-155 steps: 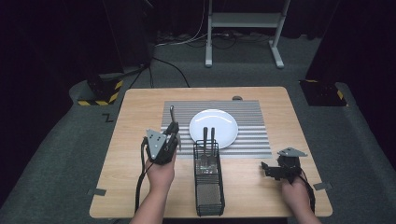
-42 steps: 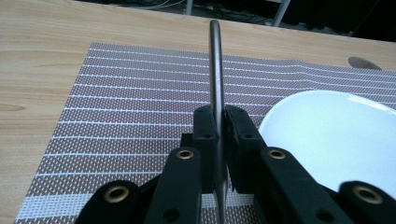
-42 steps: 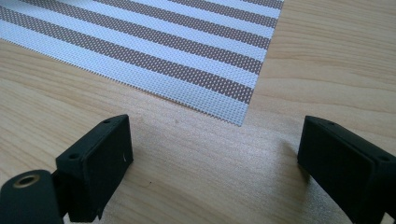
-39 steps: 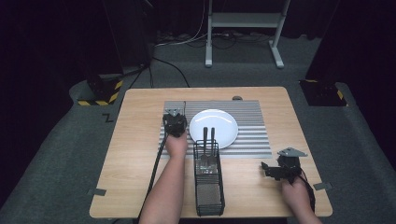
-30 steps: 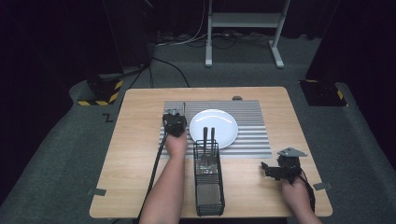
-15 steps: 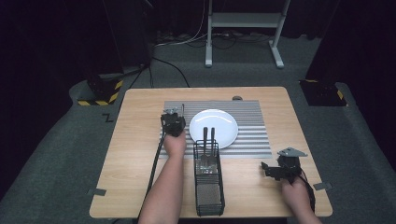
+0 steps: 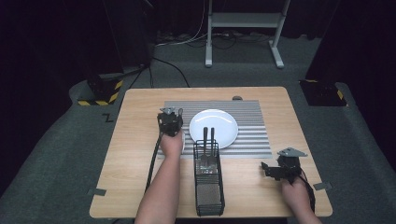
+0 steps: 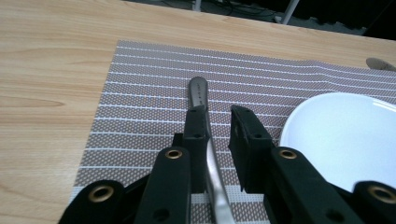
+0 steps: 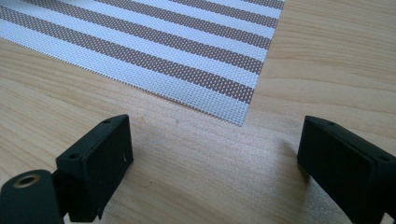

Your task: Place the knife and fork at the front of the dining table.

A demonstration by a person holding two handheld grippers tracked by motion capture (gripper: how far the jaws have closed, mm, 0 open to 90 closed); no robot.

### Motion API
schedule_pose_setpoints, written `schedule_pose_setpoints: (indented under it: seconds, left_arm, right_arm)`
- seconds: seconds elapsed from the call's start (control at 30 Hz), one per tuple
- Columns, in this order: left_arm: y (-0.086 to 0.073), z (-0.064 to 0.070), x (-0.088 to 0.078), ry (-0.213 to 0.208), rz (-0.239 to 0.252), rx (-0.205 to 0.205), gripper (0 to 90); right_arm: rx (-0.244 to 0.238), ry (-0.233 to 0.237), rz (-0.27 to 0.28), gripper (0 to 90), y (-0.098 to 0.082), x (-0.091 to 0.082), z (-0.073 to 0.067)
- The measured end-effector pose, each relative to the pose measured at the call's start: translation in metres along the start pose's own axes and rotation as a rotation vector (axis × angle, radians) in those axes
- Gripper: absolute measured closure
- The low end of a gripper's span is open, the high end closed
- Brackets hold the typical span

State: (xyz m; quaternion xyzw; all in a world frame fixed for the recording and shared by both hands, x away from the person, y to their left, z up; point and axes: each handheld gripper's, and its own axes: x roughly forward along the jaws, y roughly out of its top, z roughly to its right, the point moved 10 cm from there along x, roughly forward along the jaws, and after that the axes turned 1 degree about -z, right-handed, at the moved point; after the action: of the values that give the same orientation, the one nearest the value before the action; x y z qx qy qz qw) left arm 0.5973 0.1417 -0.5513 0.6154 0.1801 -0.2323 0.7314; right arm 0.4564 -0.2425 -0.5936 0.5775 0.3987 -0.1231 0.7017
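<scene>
Dark curtained room, grey carpet, wooden table (image 7: 135, 154) with a striped placemat (image 7: 252, 140) and a white plate (image 7: 219, 123) at its centre. Left of the plate, over the mat: left gripper (image 8: 217, 128), jaws partly open, a gap on one side of a metal utensil handle (image 8: 205, 140) lying between them, other jaw against it. Probably laying cutlery beside the plate; firm grip or letting go, cannot tell. Near side of the plate: black wire caddy (image 7: 208, 186), two dark-handled utensils (image 7: 208, 140) standing upright for easy picking. Well right of the plate, past the mat's corner: right gripper (image 9: 212, 154), jaws wide apart, holding nothing, low over bare wood. Plenty of free mat left of the plate; plate rim close beside the jaw.
</scene>
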Motion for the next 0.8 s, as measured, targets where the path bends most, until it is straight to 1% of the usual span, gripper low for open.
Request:
schedule_pose_setpoints:
  seconds: [0.07, 0.13, 0.2, 0.27, 0.3, 0.37, 0.57, 0.63, 0.7, 0.73, 0.77, 0.8]
  left_arm:
    - [-0.002, -0.001, -0.005, 0.003, -0.001, 0.009, 72.5]
    - [-0.005, -0.002, -0.010, 0.007, -0.004, 0.032, 70.1]
    - [-0.010, -0.002, -0.016, 0.004, -0.012, 0.049, 64.1]
    - [-0.017, -0.001, -0.022, -0.009, -0.017, 0.050, 60.3]
    - [-0.020, -0.001, -0.025, -0.009, -0.020, 0.063, 59.0]
    - [-0.027, 0.000, -0.031, -0.020, -0.018, 0.071, 55.6]
    - [-0.050, -0.003, -0.051, -0.027, -0.021, 0.123, 46.6]
    - [-0.058, -0.005, -0.056, -0.040, -0.035, 0.133, 43.2]
    - [-0.066, -0.005, -0.058, -0.042, -0.058, 0.160, 40.0]
    - [-0.066, -0.005, -0.058, -0.042, -0.058, 0.160, 38.5]
    - [-0.074, -0.003, -0.057, -0.038, -0.088, 0.198, 37.6]
    - [-0.079, -0.002, -0.056, -0.033, -0.109, 0.218, 37.3]
  right_arm:
    - [0.000, 0.000, 0.000, 10.0, 0.000, 0.000, 0.000]
    - [0.000, 0.000, 0.000, 10.0, 0.000, 0.000, 0.000]
    - [0.000, 0.000, 0.000, 10.0, 0.000, 0.000, 0.000]
    - [0.000, 0.000, 0.000, 10.0, 0.000, 0.000, 0.000]
    - [-0.001, 0.001, 0.001, 10.0, 0.000, 0.000, 0.000]
    - [0.000, 0.000, 0.000, 10.0, 0.000, 0.000, 0.000]
    - [0.000, 0.000, 0.000, 10.0, 0.000, 0.000, 0.000]
    - [0.000, 0.000, 0.000, 10.0, 0.000, 0.000, 0.000]
    - [0.000, 0.000, 0.000, 10.0, 0.000, 0.000, 0.000]
    - [0.000, 0.000, 0.000, 10.0, 0.000, 0.000, 0.000]
    - [0.000, 0.000, 0.000, 10.0, 0.000, 0.000, 0.000]
    - [0.000, 0.000, 0.000, 10.0, 0.000, 0.000, 0.000]
